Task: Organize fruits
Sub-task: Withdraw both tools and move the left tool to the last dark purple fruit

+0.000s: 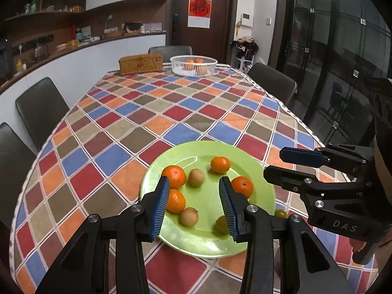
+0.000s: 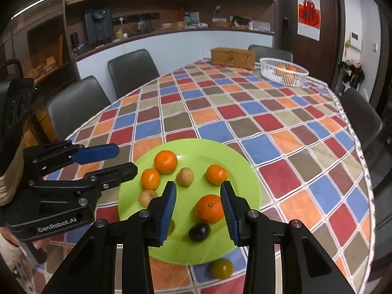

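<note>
Evidently at the picking stage, both the left gripper (image 1: 194,204) and right gripper (image 2: 198,210) hover open and empty over the round lime-green plastic plate (image 2: 245,171) of fruit, so the right one, I judge, must next descend around the large orange mandarin (image 2: 209,208) between its fingers.

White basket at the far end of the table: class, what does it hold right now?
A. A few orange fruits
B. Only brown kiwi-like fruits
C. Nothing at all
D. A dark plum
A: orange fruits show through the mesh of the white basket in both wrist views, while the brownish fruits and the dark plum lie on the green plate.
</note>
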### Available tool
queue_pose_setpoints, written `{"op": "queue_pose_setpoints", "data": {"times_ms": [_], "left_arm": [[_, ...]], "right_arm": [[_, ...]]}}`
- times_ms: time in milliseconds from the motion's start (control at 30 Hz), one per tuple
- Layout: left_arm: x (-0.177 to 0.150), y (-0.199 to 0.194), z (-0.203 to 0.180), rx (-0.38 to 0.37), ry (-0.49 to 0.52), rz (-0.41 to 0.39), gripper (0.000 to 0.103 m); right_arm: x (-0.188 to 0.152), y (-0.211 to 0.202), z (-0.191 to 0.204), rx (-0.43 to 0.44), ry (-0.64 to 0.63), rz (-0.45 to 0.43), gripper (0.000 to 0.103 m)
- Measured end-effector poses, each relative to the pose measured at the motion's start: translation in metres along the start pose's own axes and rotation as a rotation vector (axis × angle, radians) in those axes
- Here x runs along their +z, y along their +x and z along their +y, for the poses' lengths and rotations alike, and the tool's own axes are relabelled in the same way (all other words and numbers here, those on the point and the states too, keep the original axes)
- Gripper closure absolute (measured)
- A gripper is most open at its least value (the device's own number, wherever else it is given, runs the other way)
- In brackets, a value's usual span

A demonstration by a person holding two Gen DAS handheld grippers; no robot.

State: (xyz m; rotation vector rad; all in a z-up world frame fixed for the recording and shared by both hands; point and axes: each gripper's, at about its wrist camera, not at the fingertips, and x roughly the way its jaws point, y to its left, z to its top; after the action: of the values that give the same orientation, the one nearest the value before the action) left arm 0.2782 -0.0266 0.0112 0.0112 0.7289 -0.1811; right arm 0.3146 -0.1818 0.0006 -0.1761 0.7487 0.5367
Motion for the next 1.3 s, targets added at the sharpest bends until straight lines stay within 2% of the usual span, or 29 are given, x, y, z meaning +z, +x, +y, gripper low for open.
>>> {"op": "queue_pose_setpoints", "data": {"times_ms": [133, 267, 533, 833, 1300], "left_arm": [[0.000, -0.020, -0.015, 0.012, 0.009, -0.027, 0.061], [-0.007, -0.037, -0.033, -0.020, 0.007, -0.030, 0.060], [-0.032, -0.049, -0.068, -0.041, 0.024, -0.006, 0.059], [-0.063, -0.041, -0.094, -0.064, 0.020, 0.070, 0.059], [-0.104, -0.013, -0.116, -0.111, 0.014, 0.186, 0.059]], "right_arm": [[-0.003, -0.026, 0.001, -0.002, -0.015, -0.035, 0.064], [-0.012, -0.051, 0.001, -0.005, -0.027, -0.055, 0.064], [-0.041, -0.080, -0.005, -0.017, -0.048, -0.039, 0.064], [-0.076, -0.090, -0.013, -0.021, -0.048, 0.010, 0.064], [-0.119, -0.078, -0.024, -0.008, -0.021, 0.111, 0.064]]}}
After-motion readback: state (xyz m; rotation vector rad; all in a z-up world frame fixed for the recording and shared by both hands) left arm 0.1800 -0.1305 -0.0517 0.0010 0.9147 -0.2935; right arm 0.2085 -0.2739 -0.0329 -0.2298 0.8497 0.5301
